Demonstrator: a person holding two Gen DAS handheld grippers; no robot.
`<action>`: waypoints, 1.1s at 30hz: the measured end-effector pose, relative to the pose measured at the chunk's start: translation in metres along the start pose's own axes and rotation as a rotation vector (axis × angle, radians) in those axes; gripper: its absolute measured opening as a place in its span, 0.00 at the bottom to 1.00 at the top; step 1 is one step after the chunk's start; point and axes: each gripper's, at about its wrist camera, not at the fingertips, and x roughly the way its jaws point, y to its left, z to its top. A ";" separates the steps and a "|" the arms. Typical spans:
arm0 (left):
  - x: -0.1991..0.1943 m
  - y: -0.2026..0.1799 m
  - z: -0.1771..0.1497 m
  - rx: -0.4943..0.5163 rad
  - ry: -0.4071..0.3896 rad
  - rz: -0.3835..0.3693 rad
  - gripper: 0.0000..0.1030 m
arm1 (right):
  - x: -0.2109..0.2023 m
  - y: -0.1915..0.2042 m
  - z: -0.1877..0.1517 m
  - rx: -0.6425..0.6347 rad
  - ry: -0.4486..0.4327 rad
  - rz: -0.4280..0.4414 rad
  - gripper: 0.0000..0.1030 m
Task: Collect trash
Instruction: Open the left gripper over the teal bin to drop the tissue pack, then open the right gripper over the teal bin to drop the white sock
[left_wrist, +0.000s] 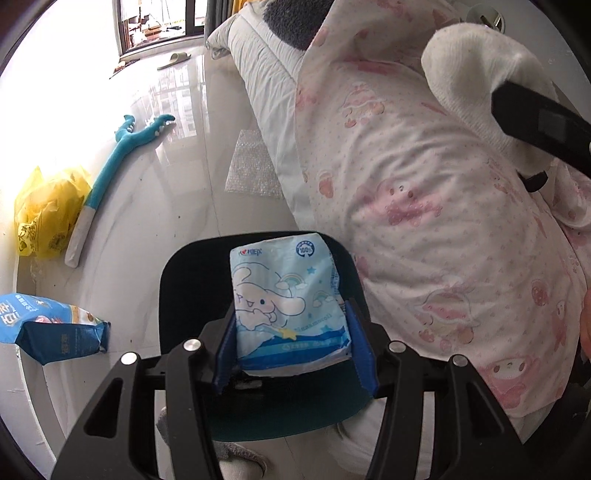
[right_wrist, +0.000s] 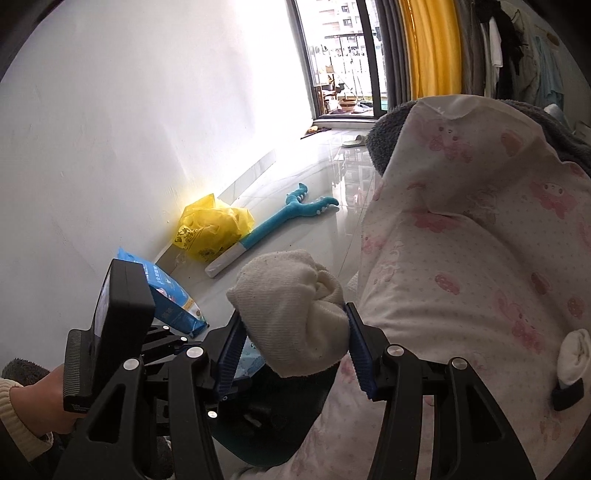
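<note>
Left wrist view: tissue pack (left_wrist: 291, 306) at frame center, pinched by left gripper (left_wrist: 293, 347) over a black bin (left_wrist: 184, 273). Right gripper (right_wrist: 293, 350) pinches a sock wad (right_wrist: 291, 317), center. Risk: both soft; loose grip w/ tilt could drop them beside bin.

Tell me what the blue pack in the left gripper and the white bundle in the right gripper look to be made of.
Blue pack: thin glossy plastic film, printed with a cartoon; it wrinkles and shines. White bundle: soft ribbed knit, matte, probably a cotton sock.
</note>
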 end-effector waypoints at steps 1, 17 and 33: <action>0.002 0.003 -0.002 -0.003 0.012 -0.001 0.55 | 0.004 0.002 0.000 -0.002 0.009 0.002 0.52; -0.012 0.055 -0.019 -0.075 0.003 0.010 0.77 | 0.061 0.029 -0.003 0.009 0.106 0.038 0.52; -0.077 0.086 -0.016 -0.125 -0.258 0.043 0.80 | 0.132 0.044 -0.031 0.058 0.292 0.035 0.52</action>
